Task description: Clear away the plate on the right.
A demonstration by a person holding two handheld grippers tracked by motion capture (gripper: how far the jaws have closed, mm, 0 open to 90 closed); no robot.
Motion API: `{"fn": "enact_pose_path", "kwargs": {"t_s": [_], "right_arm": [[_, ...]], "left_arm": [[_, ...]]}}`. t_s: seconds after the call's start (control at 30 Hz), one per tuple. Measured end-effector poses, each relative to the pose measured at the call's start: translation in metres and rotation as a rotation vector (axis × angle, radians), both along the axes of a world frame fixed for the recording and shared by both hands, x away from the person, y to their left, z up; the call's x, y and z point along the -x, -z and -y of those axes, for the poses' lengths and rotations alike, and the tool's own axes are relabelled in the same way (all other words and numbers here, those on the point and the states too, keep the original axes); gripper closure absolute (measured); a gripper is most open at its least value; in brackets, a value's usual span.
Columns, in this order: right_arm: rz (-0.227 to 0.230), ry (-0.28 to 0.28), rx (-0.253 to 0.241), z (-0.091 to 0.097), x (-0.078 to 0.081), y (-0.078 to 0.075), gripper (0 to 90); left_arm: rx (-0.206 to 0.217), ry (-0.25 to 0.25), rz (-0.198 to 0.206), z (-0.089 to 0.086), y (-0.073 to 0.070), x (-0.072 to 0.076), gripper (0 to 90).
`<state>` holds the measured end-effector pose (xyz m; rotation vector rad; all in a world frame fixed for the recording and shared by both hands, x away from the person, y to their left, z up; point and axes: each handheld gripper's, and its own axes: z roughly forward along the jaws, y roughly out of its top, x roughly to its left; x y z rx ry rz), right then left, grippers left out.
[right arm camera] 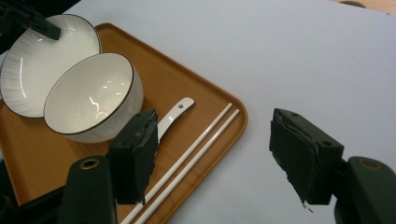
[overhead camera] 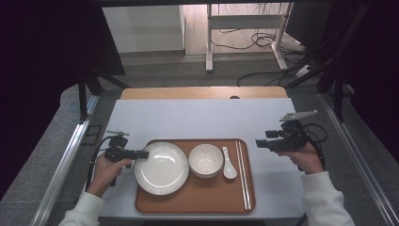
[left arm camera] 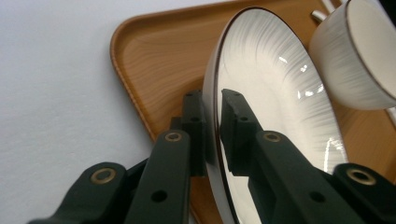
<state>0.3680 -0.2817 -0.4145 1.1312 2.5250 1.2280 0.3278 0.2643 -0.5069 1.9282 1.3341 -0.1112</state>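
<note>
A white ribbed plate [overhead camera: 161, 167] lies at the left of a wooden tray [overhead camera: 197, 200]. My left gripper [overhead camera: 143, 154] is shut on its left rim. In the left gripper view the jaws [left arm camera: 212, 95] pinch the plate [left arm camera: 280, 93] edge, one above and one below, over the tray [left arm camera: 154, 60]. A white bowl [overhead camera: 205, 160] stands right of the plate, then a white spoon [overhead camera: 228, 165] and white chopsticks [overhead camera: 242, 174]. My right gripper [overhead camera: 259, 143] hovers open just right of the tray. Its jaws [right arm camera: 212, 140] stand wide with nothing between them, above the chopsticks [right arm camera: 196, 149] and the bowl [right arm camera: 88, 95].
The tray rests on a pale table top [overhead camera: 202, 117] with bare room behind and to both sides. A wooden board [overhead camera: 202, 92] borders the far edge. Metal rails [overhead camera: 70, 150] run along the left and right, and cables [overhead camera: 263, 42] lie on the floor beyond.
</note>
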Motion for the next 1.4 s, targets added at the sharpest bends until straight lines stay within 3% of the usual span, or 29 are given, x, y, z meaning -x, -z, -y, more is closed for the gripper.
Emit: {"fn": "enact_pose_path", "kwargs": {"t_s": [0.4,0.53,0.7,0.8,0.9,1.0,1.2,1.4], "right_arm": [[-0.021,-0.030,-0.021,-0.001,0.000,0.001,31.7],[-0.024,-0.026,-0.020,-0.001,-0.001,0.002,31.7],[-0.028,-0.027,-0.018,0.000,-0.001,0.002,31.6],[-0.027,-0.026,-0.018,0.000,-0.001,0.002,31.6],[-0.032,-0.028,-0.017,0.000,-0.001,0.003,31.6],[-0.034,-0.032,-0.014,-0.001,-0.001,0.004,31.5],[-0.043,-0.038,-0.009,-0.002,-0.002,0.006,31.2],[-0.055,-0.053,-0.021,-0.006,-0.002,0.008,30.4]], "left_arm": [[-0.082,0.007,0.013,0.010,0.008,-0.002,75.2],[-0.165,0.013,0.031,0.013,0.009,-0.002,74.7],[-0.162,0.014,0.026,0.013,0.012,-0.003,73.9],[-0.145,0.024,0.036,0.012,0.011,-0.003,68.7],[-0.113,0.014,0.068,0.012,0.006,-0.001,56.2],[-0.107,0.004,0.094,0.010,0.000,0.001,46.6],[-0.124,-0.010,0.136,0.011,-0.008,0.006,38.6],[-0.103,-0.030,0.179,0.011,-0.017,0.009,34.8]]}}
